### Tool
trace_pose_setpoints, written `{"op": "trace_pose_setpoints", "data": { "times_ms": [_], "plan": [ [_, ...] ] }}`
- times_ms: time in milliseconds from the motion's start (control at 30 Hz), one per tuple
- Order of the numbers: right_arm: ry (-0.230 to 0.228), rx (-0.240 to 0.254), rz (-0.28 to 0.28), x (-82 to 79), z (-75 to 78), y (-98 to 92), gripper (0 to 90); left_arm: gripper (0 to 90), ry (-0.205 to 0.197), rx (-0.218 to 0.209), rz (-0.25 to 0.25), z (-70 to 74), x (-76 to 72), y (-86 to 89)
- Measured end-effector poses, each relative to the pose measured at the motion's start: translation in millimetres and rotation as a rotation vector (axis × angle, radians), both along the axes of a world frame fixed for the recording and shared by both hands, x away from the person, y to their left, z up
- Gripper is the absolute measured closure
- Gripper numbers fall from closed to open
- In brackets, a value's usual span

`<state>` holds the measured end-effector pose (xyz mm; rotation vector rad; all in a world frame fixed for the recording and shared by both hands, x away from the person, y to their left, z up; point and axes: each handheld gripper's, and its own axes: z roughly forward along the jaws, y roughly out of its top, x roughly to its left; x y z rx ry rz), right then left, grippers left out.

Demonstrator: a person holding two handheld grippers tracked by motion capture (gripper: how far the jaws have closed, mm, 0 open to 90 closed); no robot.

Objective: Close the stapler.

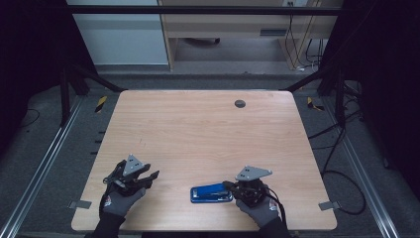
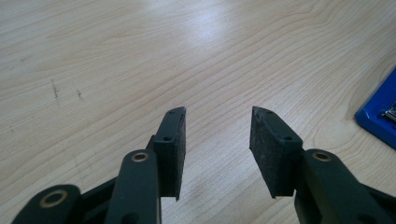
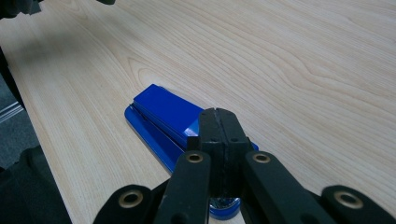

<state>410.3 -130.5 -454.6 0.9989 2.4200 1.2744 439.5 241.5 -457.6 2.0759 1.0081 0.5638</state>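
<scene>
A: Where does the blue stapler point(image 1: 211, 193) lie?

B: It lies flat on the tabletop point(image 1: 198, 134), near the front edge and right of centre. In the right gripper view the stapler point(image 3: 166, 114) runs lengthwise away from the camera, with its far end blunt and its near end under the jaws.

A: State of the right gripper point(image 1: 229, 186)?

B: Its jaws are closed pad against pad, with nothing between them. The closed tip point(image 3: 217, 122) sits over the near end of the stapler; contact with it cannot be confirmed. A gloved hand point(image 1: 258, 206) holds the gripper.

A: And the left gripper point(image 1: 151, 177)?

B: Its jaws stand apart, with bare wood visible between the pads point(image 2: 173, 149). It holds nothing. It sits well apart from the stapler, whose blue corner point(image 2: 380, 116) appears at the right edge of the left gripper view.
</scene>
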Motion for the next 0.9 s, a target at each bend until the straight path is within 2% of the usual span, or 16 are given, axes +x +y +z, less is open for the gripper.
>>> {"op": "trace_pose_setpoints", "data": {
  "times_ms": [267,433,733,900],
  "plan": [
    [0.007,0.005,-0.009,-1.2,-1.4,-3.0,90.0,56.1,0.0,0.004,-0.004,-0.1,-0.6,-1.3],
    [0.023,-0.011,-0.018,0.3,-6.0,-4.0,90.0,56.1,0.0,0.005,-0.005,-0.2,-0.7,-1.5],
    [0.044,0.009,-0.018,1.1,-7.6,-5.5,90.0,56.0,0.002,0.003,-0.007,-0.6,-1.1,-3.0],
    [0.032,-0.002,-0.015,0.0,-7.8,-3.7,90.0,55.8,0.003,0.002,-0.008,-0.8,-1.1,-3.5]
  ]
}}
